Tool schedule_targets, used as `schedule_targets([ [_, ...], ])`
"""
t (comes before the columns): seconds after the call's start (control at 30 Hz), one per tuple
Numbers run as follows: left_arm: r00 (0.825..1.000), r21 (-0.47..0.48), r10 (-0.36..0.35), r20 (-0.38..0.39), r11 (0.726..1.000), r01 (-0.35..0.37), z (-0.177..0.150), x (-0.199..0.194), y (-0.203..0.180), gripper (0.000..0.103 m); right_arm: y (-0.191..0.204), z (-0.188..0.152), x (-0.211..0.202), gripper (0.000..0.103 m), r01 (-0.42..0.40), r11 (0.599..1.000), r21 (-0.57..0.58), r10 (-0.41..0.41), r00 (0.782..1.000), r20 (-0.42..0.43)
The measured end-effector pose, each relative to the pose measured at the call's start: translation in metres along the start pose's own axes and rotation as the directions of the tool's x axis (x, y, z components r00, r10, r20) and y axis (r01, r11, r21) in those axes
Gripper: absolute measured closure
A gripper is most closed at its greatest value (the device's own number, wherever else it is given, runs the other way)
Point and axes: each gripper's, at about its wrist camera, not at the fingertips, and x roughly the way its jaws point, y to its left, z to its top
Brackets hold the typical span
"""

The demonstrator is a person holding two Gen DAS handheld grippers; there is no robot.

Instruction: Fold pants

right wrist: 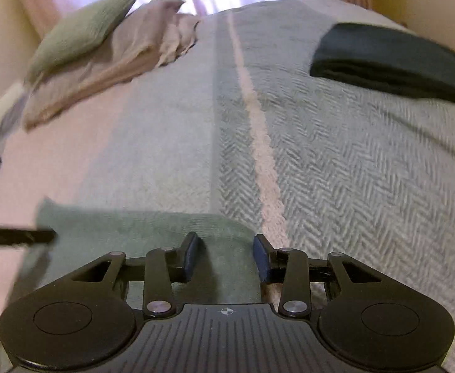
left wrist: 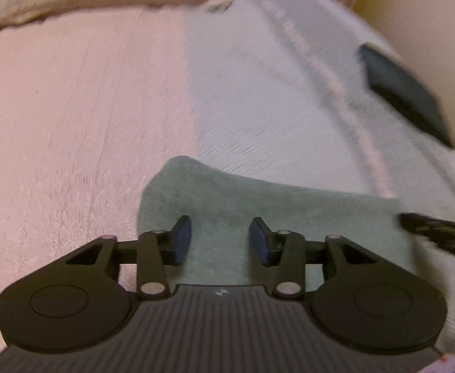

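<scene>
You are between folds: both sets of jaws stand partly open above the green pants (right wrist: 140, 227), gripping nothing. The left gripper (left wrist: 221, 241) hangs over the cloth's rounded corner, the right gripper (right wrist: 225, 258) over its edge by the blanket (right wrist: 351, 171). Next, I judge, pinch those corners. The pants lie flat at six o'clock, soft, already doubled.

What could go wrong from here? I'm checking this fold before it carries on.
Both sets of tongs, left and right, stand open over the sage-green pants, so a pinch may catch only the top layer or the bedspread underneath. The tip of the other tongs shows close by in each view, so the tools may knock together. Both views are blurred, so aim may be off.
</scene>
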Motion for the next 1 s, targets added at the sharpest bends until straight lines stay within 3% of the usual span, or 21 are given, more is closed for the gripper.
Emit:
schedule_targets([
  [0.13, 1.000, -0.019, 0.002, -0.004, 1.000, -0.002, 0.001, -0.022, 0.000, 0.071, 0.008, 0.000, -0.052, 0.068, 0.105, 0.994, -0.039, -0.103, 0.994, 0.040],
  [0.27, 0.999, -0.004, 0.001, -0.038, 1.000, -0.001, -0.026, -0.067, -0.004, 0.069, 0.032, -0.034, -0.112, 0.068, 0.019, 0.993, -0.119, -0.016, 0.999, 0.032],
  [0.33, 0.998, -0.009, -0.002, -0.057, 1.000, 0.001, -0.048, -0.086, -0.006, 0.064, 0.041, -0.058, -0.120, 0.068, -0.015, 0.988, -0.151, 0.012, 1.000, -0.025],
  [0.5, 0.980, -0.019, 0.073, -0.187, 0.997, -0.078, -0.102, -0.086, -0.023, 0.062, 0.049, -0.096, -0.092, 0.066, 0.029, 0.982, -0.185, -0.062, 0.983, -0.175],
  [0.63, 0.971, -0.038, 0.110, -0.212, 0.992, -0.121, -0.107, -0.099, -0.034, 0.059, 0.053, -0.085, -0.113, 0.061, 0.030, 0.984, -0.177, -0.063, 0.981, -0.181],
  [0.77, 0.967, -0.046, 0.132, -0.219, 0.988, -0.145, -0.106, -0.122, -0.046, 0.048, 0.055, -0.077, -0.141, 0.042, -0.008, 0.991, -0.137, -0.018, 0.981, -0.191],
  [0.87, 0.961, -0.034, 0.160, -0.226, 0.985, -0.171, -0.110, -0.134, -0.053, 0.037, 0.050, -0.077, -0.147, 0.040, -0.051, 0.996, -0.078, 0.032, 0.972, -0.232],
  [1.0, 0.948, -0.035, 0.179, -0.263, 0.980, -0.194, -0.121, -0.147, -0.057, 0.035, 0.049, -0.081, -0.159, 0.040, -0.051, 0.998, -0.046, 0.037, 0.963, -0.266],
])
